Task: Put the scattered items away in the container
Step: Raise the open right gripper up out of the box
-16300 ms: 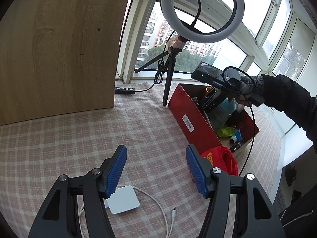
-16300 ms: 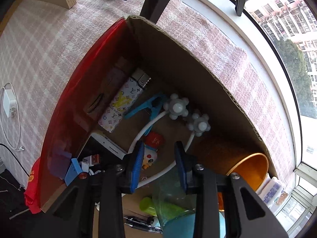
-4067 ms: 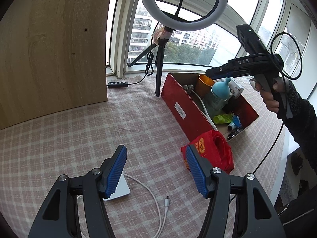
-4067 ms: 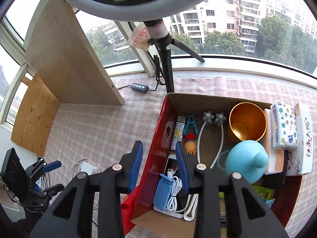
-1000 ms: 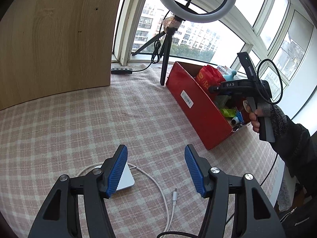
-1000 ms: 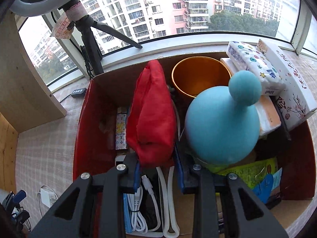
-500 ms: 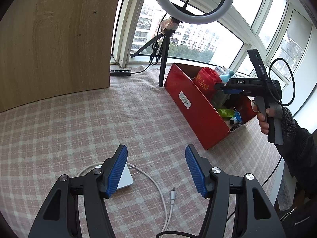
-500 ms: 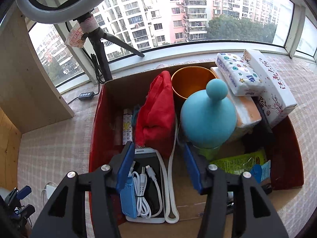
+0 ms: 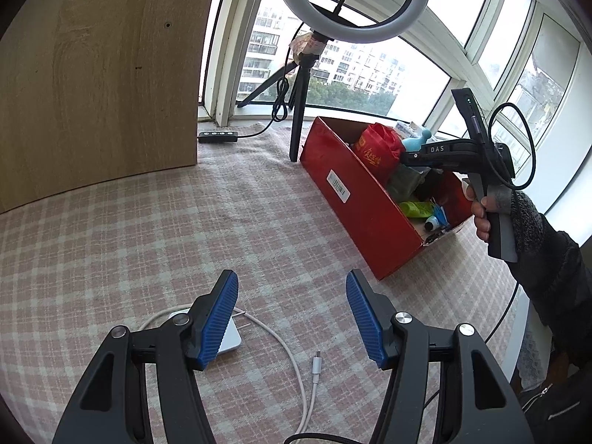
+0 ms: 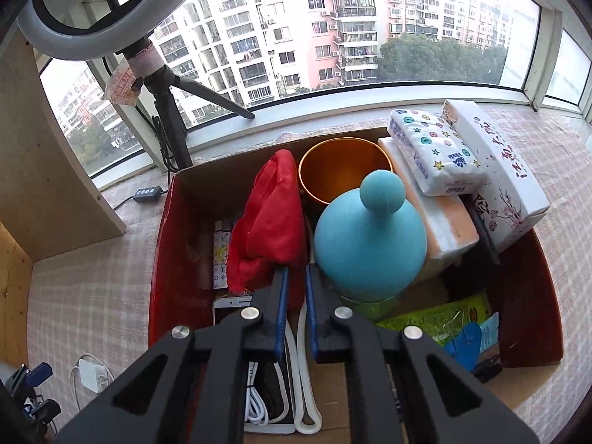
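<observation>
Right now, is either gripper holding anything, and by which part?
Left gripper: nothing, open. Right gripper: nearly shut at red bag's lower edge; hold cannot be told.

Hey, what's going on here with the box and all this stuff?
Someone is tidying loose items into a red cardboard box. The right gripper, nearly closed with a small gap showing, sits over the box beside a red cloth bag standing inside. The left gripper hangs open above a white charger and its cable on the checked tablecloth.
</observation>
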Action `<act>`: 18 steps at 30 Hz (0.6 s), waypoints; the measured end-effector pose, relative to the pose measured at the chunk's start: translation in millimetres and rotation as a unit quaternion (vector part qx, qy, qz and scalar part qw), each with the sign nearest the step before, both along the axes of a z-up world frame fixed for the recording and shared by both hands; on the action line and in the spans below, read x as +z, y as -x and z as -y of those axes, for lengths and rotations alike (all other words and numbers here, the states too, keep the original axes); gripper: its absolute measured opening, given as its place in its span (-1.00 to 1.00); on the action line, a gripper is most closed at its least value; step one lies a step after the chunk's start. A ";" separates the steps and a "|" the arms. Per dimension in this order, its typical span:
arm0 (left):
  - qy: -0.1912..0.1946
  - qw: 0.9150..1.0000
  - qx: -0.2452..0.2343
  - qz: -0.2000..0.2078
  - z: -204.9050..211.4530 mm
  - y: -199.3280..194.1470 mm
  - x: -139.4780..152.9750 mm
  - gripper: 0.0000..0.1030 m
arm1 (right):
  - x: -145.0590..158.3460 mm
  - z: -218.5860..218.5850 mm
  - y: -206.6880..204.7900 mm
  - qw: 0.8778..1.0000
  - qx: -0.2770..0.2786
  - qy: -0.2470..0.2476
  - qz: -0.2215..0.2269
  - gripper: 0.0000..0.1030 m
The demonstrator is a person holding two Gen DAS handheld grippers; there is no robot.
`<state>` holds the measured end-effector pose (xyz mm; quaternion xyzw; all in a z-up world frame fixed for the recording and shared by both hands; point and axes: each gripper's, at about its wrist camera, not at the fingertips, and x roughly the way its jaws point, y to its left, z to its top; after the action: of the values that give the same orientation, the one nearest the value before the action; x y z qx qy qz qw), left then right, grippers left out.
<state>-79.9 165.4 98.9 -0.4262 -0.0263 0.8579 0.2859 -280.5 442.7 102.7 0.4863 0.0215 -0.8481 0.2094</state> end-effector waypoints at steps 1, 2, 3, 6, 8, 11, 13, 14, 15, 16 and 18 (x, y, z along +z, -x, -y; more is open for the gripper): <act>0.000 1.000 0.001 0.000 0.7 -0.1 -0.1 0.14 | 1.0 0.1 -0.3 1.000 0.002 -0.001 0.001 -0.81; -0.001 1.000 0.002 0.000 1.4 -0.2 -0.2 0.14 | 3.2 -1.3 -1.5 1.000 0.003 0.001 0.002 -0.81; -0.001 1.000 0.003 0.000 2.1 -0.3 -0.3 0.14 | 6.3 -3.5 -3.4 1.000 0.002 0.004 0.002 -0.79; 0.000 1.000 0.005 0.000 3.3 0.0 0.0 0.14 | 20.8 -10.0 -9.6 1.000 0.000 0.018 -0.006 -0.63; 0.000 1.000 0.004 0.000 3.1 0.4 0.4 0.14 | 32.5 -9.3 -8.5 1.000 0.005 0.028 -0.013 -0.40; 0.002 1.000 0.003 -0.002 1.4 1.5 1.4 0.14 | 43.3 3.6 5.5 1.000 0.019 0.014 -0.019 -0.16; 0.001 1.000 0.001 -0.002 0.8 1.8 2.1 0.14 | 42.1 19.0 19.4 0.999 0.039 -0.015 -0.011 -0.09; 0.001 1.000 0.001 -0.002 0.9 1.7 2.4 0.14 | 36.9 25.4 29.2 0.999 0.041 -0.032 0.005 -0.08; 0.002 1.000 0.000 -0.003 1.1 1.6 2.7 0.14 | 33.0 29.9 36.4 0.998 0.042 -0.044 0.015 -0.08; 0.003 1.000 0.000 -0.003 1.2 1.5 3.0 0.14 | 32.2 33.5 40.0 0.997 0.046 -0.055 0.012 -0.08; 0.002 1.000 0.002 -0.003 2.7 1.9 2.9 0.14 | 30.7 40.7 47.2 0.996 0.054 -0.076 0.007 -0.08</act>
<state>-81.8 162.7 101.8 -0.4241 -0.0248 0.8599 0.2831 -327.7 402.0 133.4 0.5048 0.1106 -0.8280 0.2178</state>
